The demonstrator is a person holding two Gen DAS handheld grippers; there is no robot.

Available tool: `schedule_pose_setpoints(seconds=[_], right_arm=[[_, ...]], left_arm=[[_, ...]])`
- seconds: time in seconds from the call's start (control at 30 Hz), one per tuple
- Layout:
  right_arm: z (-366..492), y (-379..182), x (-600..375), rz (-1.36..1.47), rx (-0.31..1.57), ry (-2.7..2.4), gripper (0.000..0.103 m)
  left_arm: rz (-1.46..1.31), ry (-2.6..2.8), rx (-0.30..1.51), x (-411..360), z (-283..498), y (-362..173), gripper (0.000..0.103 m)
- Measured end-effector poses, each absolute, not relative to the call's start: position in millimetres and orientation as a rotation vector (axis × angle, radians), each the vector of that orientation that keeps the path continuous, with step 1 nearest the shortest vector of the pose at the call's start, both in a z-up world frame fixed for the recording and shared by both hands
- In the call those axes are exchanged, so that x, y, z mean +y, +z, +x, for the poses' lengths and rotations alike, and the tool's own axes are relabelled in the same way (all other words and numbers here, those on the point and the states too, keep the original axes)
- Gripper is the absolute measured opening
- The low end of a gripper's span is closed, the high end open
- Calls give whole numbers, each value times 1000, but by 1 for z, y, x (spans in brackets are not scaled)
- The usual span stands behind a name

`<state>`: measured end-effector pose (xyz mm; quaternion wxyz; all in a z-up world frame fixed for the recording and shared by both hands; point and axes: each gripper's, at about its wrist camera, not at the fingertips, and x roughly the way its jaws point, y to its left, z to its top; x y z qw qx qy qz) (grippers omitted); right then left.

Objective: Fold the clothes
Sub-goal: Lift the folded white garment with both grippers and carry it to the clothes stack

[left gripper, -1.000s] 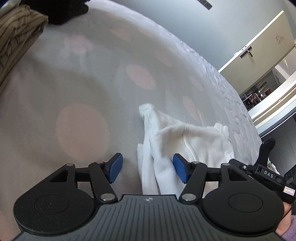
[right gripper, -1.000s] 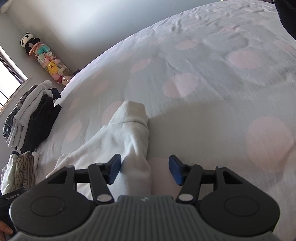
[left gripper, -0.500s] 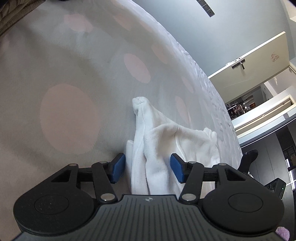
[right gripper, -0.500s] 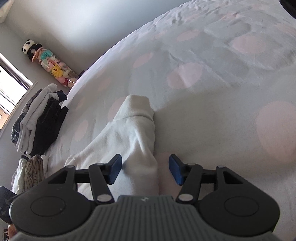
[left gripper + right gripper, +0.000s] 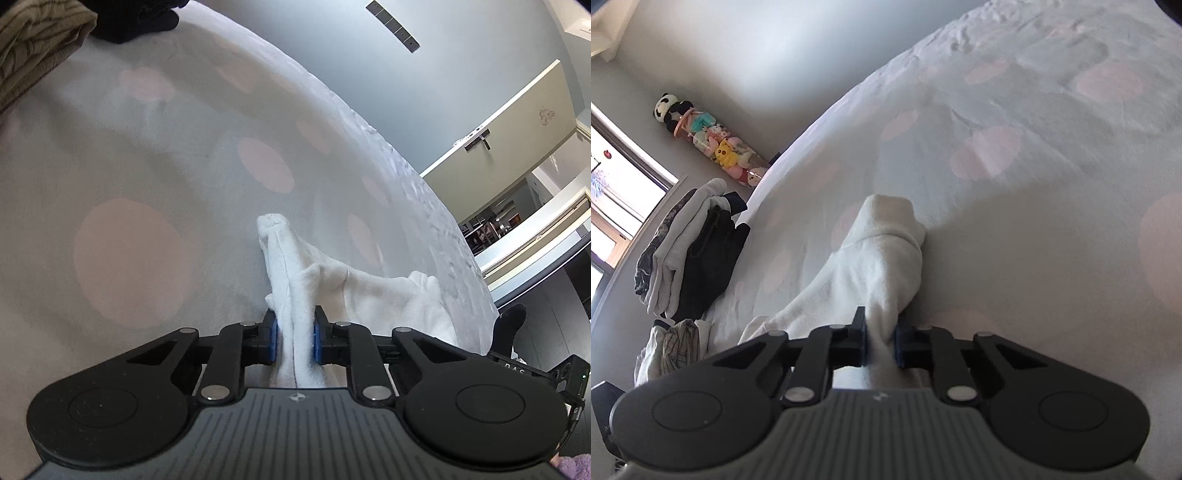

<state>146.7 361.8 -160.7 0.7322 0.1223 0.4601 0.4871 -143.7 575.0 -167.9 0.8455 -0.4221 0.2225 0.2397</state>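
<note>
In the left wrist view, the left tongs (image 5: 294,341) are closed tight on a bunched ridge of the white garment (image 5: 369,295), with only the pinched cloth between the blue pads (image 5: 272,341). The garment lies on the bed (image 5: 129,166), on a pale spotted cover, and runs forward from the pinch to a narrow rolled end, then spreads off to the right in loose folds. Gripping it this near the edge probably serves to lift or stretch one side so that it can be laid flat before folding. At the far upper left an olive cloth (image 5: 33,48) and a dark garment (image 5: 136,18) rest on the bed, well apart from the work. In the right wrist view, the right tongs (image 5: 880,341) are likewise clamped on the white garment (image 5: 871,266), the fabric squeezed into a thin fold between the pads (image 5: 899,343). From there the cloth rises forward to a blunt, cuff-like end and trails back toward the left. With both tongs holding separate parts of one piece, the likely aim is to pull it taut between them. A pile of clothes (image 5: 690,251) sits by the bed's left edge, and a tube of plush toys (image 5: 713,144) stands by the wall near the window (image 5: 613,192).
</note>
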Motion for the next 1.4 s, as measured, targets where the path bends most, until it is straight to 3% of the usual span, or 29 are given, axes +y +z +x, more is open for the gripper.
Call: schedule_pose_setpoints(seconds=[0.33,0.93,1.4], right_arm=[[96,-94,340,166,768,1117,14],[4,-1,303,84,509,1278,13],[-92,49,382,109,483,1573,13]], left_arm=[[-795,507,331,541,-173,-123,19],[-694,619,87,496,-250,-49,19],[-564,806,49,530,-392,41,19]])
